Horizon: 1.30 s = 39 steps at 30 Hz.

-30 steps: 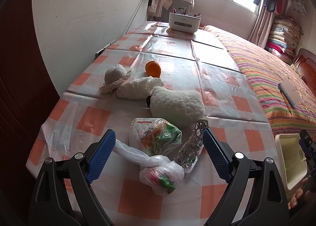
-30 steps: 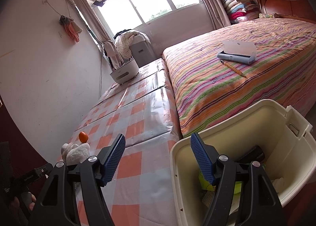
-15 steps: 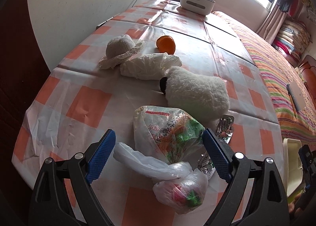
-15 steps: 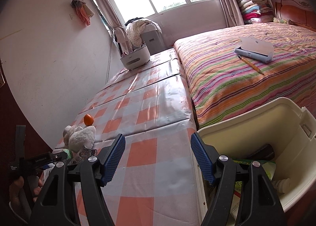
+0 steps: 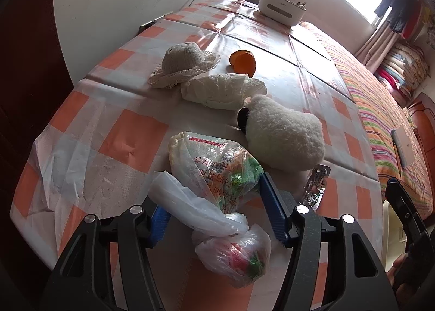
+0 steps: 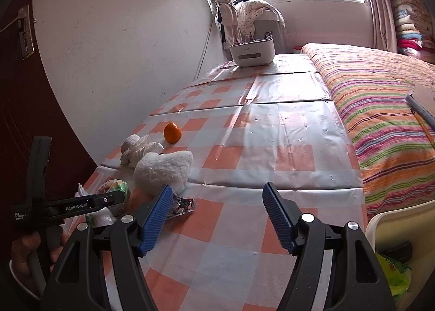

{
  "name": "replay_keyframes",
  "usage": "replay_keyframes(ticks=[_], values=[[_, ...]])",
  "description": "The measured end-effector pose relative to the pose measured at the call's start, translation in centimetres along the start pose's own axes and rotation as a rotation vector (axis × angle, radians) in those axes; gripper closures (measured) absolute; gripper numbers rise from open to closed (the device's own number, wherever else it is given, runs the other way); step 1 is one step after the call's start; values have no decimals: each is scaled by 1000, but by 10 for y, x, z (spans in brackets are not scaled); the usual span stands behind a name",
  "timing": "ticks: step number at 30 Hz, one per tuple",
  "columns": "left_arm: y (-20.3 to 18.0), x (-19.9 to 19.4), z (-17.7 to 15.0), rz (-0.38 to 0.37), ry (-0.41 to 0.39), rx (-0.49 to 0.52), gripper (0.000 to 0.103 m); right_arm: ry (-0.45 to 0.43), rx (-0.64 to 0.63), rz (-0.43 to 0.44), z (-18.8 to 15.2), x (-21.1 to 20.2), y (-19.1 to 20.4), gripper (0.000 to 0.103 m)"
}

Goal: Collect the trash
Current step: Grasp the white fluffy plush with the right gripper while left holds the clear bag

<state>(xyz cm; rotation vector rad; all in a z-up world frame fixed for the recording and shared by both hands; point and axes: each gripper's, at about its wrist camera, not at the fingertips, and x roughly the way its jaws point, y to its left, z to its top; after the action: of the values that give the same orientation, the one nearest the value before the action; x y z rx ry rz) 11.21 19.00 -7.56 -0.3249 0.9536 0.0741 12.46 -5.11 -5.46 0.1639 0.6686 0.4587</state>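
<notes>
At the table's near edge, the left gripper (image 5: 214, 210) is spread around the plastic bag (image 5: 217, 172); thin film may slip. The right gripper (image 6: 217, 218) is spread, empty.

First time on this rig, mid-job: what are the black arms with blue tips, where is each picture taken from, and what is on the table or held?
Each black frame is a pair of hand-held tongs with blue pads; a camera on each looks forward along its fingers.

Left camera view: the left tongs are open around a knotted plastic bag of trash, not yet closed on it. Beyond it lie a fluffy white toy, a crumpled white bag, a small hat and an orange.

Right camera view: the right tongs are open and hold nothing; the cream bin stands at the right.
</notes>
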Motion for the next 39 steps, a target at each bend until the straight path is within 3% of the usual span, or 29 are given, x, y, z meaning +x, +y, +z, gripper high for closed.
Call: replay_keyframes(ticks=[1, 4, 13, 24, 39], values=[[2, -1, 0, 4, -3, -2, 45, 12, -2, 21, 2, 8, 6, 27], [8, -3, 1, 14, -10, -16, 45, 50, -16, 59, 7, 28, 20, 25], [27, -15, 7, 21, -40, -73, 45, 118, -31, 50, 22, 71, 41, 13], [32, -21, 8, 28, -57, -73, 45, 197, -80, 11, 25, 114, 64, 11], [32, -18, 5, 35, -44, -63, 45, 275, -133, -7, 19, 142, 78, 11]])
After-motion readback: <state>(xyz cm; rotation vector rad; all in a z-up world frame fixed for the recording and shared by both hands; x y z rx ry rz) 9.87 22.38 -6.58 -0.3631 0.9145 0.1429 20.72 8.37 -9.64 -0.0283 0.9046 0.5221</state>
